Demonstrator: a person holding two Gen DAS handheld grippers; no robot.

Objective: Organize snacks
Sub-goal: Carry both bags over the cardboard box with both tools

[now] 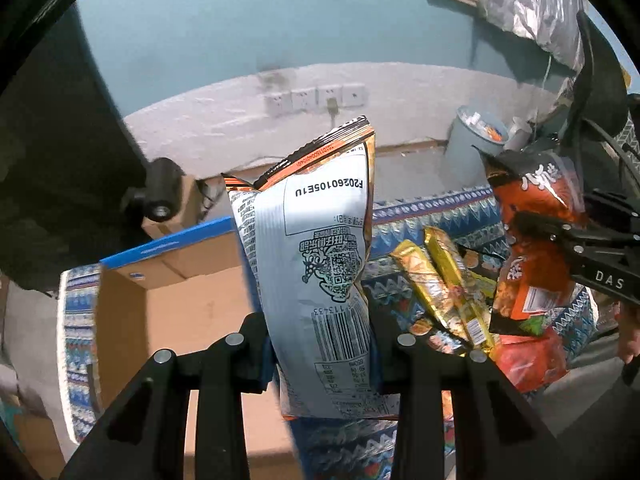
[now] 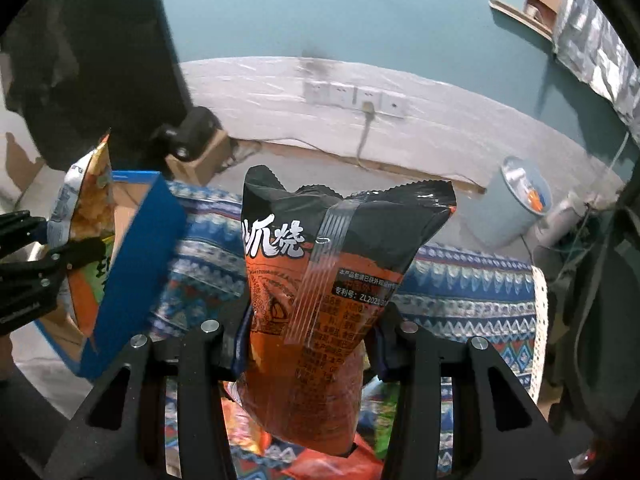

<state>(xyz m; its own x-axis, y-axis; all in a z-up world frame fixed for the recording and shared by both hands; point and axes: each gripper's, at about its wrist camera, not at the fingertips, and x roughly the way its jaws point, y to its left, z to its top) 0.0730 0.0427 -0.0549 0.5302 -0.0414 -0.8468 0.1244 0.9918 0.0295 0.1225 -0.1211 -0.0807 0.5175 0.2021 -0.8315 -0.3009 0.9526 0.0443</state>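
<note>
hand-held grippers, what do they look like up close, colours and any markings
Both are matte black with angular, strut-like fingers carrying round silver rivets and blue pads inside the tips. The left hand-held gripper matches the right hand-held gripper. In the left wrist view, the right one's side shows white "DAS" lettering.

The left gripper points steeply downward, its two black fingers closed tight on the lower part of a pale snack bag that stands up between them. The right gripper is angled down much the same — its fingers clamped on an orange-and-black snack bag, held upright. The two grippers hang side by side, apart.
</note>
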